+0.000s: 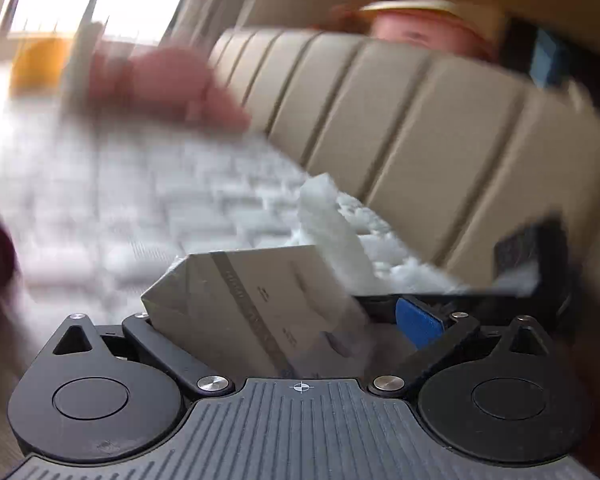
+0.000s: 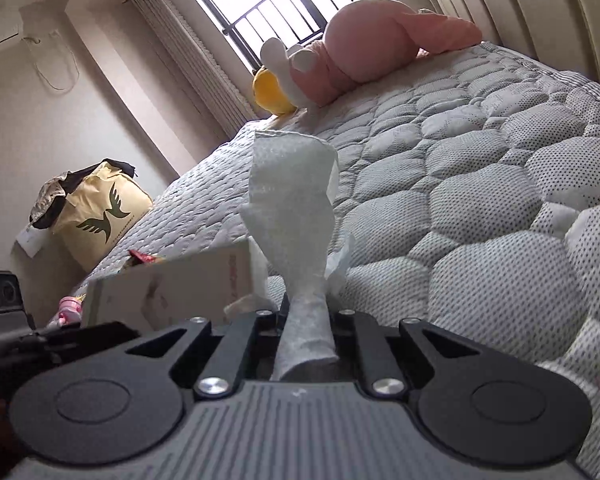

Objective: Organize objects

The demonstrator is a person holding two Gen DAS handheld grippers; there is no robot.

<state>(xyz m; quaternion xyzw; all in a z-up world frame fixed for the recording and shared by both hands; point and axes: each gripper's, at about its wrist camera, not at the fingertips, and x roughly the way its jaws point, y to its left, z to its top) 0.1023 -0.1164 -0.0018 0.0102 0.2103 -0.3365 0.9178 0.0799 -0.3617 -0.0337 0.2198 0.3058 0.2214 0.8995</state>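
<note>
While both grippers are working over the quilted mattress [image 2: 480, 184], the task is sitting at an early-to-middle stage. The left gripper [image 1: 284, 320] is clamping a pale tissue box [image 1: 252, 304], its jaws closed in against the box's sides, with the box tilted in the grip. The right gripper [image 2: 306, 320] is pinching a white tissue [image 2: 296, 200], its jaws drawn nearly together on the twisted lower end, while the wider upper part is standing up ahead of the fingers. In the right wrist view the box is lying just left of the tissue, near the tool. The left wrist view is heavily motion-blurred, so whether the tissue is leaving the box or going back into it cannot be settled; it appears to be rising from the box's top.

Remaining work, as a judgement: the box and tissue are not yet being set down anywhere tidy. A pink plush toy [image 2: 364, 52] and a yellow toy [image 2: 270, 90] are lying at the far end of the mattress, and small colourful items [image 2: 70, 308] are sitting at the near left edge, all untouched.
</note>
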